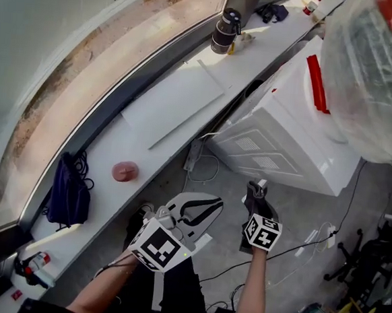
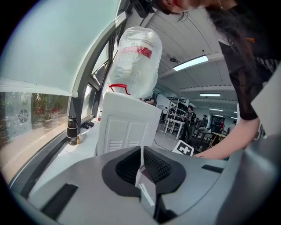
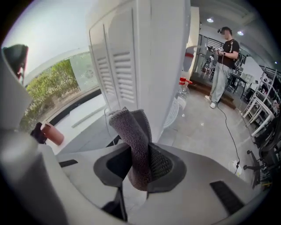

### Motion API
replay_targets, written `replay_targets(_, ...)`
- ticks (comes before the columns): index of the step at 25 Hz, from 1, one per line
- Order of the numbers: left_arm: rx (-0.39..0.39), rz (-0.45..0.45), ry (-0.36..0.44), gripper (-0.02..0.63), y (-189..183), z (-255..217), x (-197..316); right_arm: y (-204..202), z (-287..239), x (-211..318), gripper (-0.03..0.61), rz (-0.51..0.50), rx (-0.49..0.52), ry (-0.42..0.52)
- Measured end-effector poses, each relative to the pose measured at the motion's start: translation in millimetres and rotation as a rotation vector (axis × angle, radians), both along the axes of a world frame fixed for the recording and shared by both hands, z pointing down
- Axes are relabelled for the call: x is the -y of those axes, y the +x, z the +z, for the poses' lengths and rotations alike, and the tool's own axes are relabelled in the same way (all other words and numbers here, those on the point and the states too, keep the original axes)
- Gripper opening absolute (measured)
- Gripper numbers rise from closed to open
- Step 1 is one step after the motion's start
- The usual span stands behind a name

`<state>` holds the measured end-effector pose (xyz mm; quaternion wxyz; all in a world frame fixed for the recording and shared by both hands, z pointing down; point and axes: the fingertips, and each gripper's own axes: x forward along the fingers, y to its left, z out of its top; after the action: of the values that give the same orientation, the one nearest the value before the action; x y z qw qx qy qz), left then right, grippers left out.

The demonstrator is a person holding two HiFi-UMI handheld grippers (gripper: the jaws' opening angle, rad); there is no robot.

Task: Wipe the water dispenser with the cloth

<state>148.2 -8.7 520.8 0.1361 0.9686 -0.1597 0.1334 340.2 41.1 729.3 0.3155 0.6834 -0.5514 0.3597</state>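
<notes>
Right gripper (image 3: 139,170) is clamped on the cloth (image 3: 131,132): grey, nubbly pile, folded into a thick roll that stands up out of the jaws. It is held close to the water dispenser (image 3: 131,61); contact cannot be told. Left gripper (image 2: 141,165) has its jaws pressed together, ribbed black pads meeting, nothing between. Dispenser is boxy, smooth white plastic, with louvred rear panels. A translucent, crinkled bottle (image 1: 371,72) with a red label sits on top.
</notes>
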Motion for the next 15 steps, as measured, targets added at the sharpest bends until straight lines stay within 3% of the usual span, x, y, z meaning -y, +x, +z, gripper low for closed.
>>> replay_targets(9, 0.038, 0.012, 0.05, 0.028, -13, -82, -20, -47, -136, -38, 0.101, -0.045, 0.102, 0.095)
replay_targets(15, 0.037, -0.065, 0.084, 0.028, -27, -126, -17, -68, -219, -52, 0.101, -0.039, 0.143, 0.167)
